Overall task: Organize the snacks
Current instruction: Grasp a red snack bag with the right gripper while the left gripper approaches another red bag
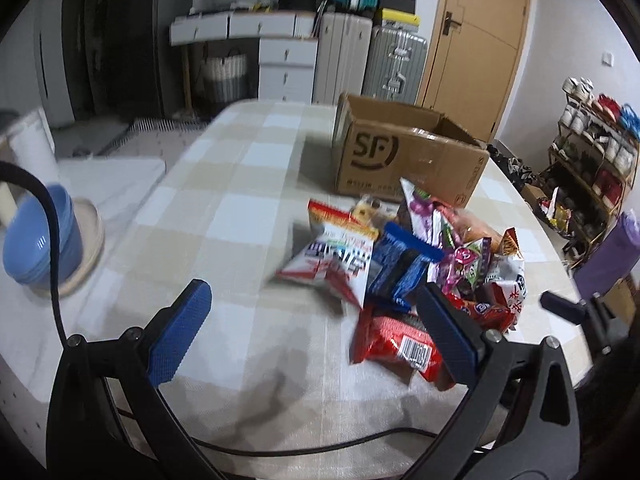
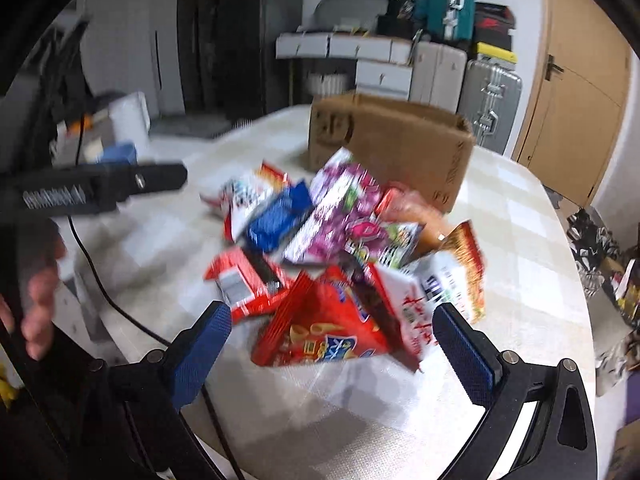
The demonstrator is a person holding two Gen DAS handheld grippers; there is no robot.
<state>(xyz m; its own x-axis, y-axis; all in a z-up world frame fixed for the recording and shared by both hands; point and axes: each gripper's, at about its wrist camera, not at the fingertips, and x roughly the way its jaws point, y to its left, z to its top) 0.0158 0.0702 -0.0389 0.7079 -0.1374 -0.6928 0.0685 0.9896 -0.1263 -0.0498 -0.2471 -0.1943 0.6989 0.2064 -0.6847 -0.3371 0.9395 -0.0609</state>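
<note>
With both the left hand-held gripper (image 1: 316, 322) and right hand-held gripper (image 2: 332, 344) spread wide and empty, the snack packets (image 2: 344, 248) heaped on the tabletop (image 1: 224, 216) at 12 o'clock look light, crinkly, probably slippery, best pinched at a sealed edge, before the cardboard box (image 1: 404, 156).

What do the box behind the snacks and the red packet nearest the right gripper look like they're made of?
Box: brown corrugated cardboard, matte, with a printed logo and folded flaps. Red packet: likely thin plastic film, glossy; it creases and reflects light.
</note>
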